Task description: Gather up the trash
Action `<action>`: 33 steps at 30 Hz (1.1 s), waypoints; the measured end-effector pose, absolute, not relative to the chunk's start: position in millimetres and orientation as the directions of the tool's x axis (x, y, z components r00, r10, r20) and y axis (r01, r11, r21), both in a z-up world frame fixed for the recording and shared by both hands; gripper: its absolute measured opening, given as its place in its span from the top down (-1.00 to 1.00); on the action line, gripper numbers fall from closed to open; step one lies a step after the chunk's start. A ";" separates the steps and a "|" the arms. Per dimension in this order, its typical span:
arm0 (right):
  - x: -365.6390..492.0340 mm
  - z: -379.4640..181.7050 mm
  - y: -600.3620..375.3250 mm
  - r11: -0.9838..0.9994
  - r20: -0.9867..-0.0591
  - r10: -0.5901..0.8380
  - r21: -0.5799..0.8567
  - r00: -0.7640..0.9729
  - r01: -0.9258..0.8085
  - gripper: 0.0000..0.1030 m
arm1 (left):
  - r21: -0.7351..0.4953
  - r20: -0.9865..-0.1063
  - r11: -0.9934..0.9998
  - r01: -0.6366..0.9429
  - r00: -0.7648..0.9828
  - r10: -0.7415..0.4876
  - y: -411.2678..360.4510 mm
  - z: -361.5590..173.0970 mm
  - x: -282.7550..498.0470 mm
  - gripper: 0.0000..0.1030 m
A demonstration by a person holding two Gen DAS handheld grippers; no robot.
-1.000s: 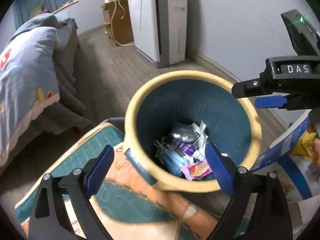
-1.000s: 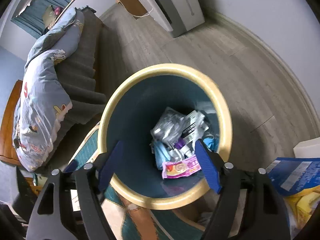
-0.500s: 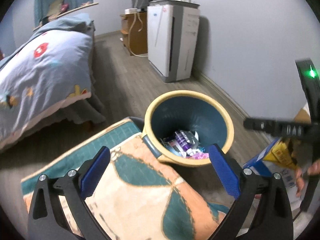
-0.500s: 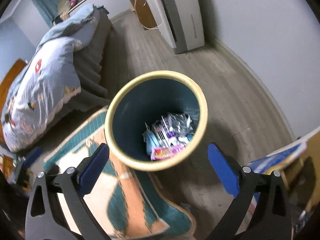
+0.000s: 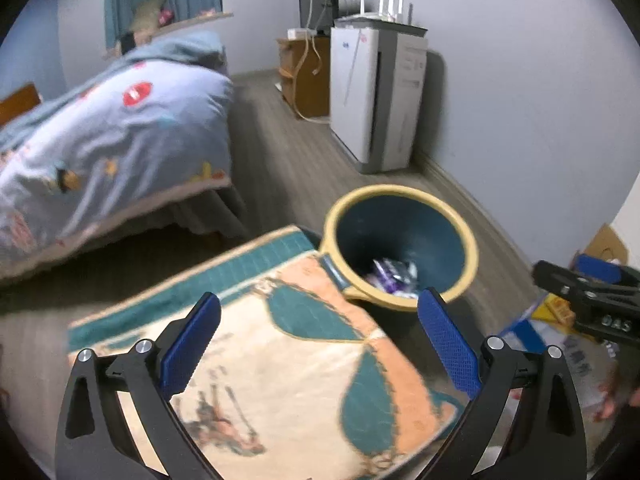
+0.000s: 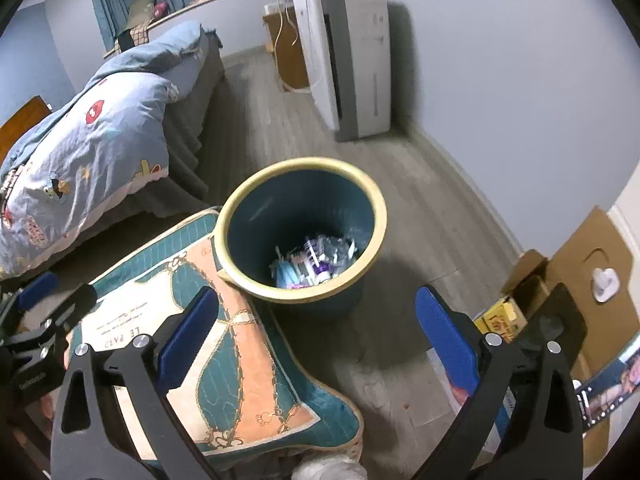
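A teal trash bin point(image 5: 400, 224) with a cream rim stands on the wooden floor, with wrappers and other trash point(image 5: 394, 276) lying in its bottom. My left gripper point(image 5: 319, 300) hangs open and empty above a patterned cushion point(image 5: 280, 368), short of the bin. In the right wrist view the same bin point(image 6: 288, 204) and its trash point(image 6: 316, 260) lie ahead of my right gripper point(image 6: 317, 296), which is also open with nothing between its blue pads. Each gripper shows at the edge of the other's view: the right gripper point(image 5: 592, 300) and the left gripper point(image 6: 48, 312).
A bed with a blue duvet point(image 5: 100, 128) fills the left. A white air purifier point(image 5: 376, 96) and a wooden cabinet point(image 5: 308, 80) stand along the far wall. Cardboard boxes and snack packs point(image 6: 560, 280) crowd the floor at the right.
Both grippers have drawn back and up from over the bin, which now looks smaller and farther away. The right gripper's jaws have spread wider.
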State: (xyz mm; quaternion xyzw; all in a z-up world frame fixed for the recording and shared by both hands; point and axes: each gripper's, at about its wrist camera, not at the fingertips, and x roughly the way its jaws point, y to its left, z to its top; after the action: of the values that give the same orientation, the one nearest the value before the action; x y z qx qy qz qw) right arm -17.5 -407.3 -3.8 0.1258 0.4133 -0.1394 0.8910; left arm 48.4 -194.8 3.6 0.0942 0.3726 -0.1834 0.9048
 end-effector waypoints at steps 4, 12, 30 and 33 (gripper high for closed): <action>-19.1 -2.5 -401.2 0.926 -0.761 -0.162 0.102 0.628 0.363 -0.89 | 0.106 -0.694 0.904 0.413 0.682 -0.230 -196.7 2.3 42.7 -0.90; -22.5 -5.3 -388.7 0.926 -0.764 -0.186 0.073 0.618 0.370 -0.89 | 0.113 -0.716 0.894 0.433 0.660 -0.229 -193.5 -1.5 37.5 -0.90; -25.8 -6.3 -379.9 0.927 -0.763 -0.205 0.050 0.613 0.372 -0.89 | 0.102 -0.727 0.898 0.428 0.648 -0.227 -180.7 -1.9 32.5 -0.90; -25.9 -6.3 -378.1 0.927 -0.763 -0.208 0.046 0.612 0.372 -0.89 | 0.100 -0.726 0.897 0.431 0.648 -0.230 -180.3 -1.5 32.3 -0.90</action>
State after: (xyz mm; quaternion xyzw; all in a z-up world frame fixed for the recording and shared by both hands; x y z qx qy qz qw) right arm -25.9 -378.1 -6.3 0.1002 0.4093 -0.1627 0.8922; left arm 32.3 -180.3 -1.5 0.1330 0.3769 -0.1839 0.8980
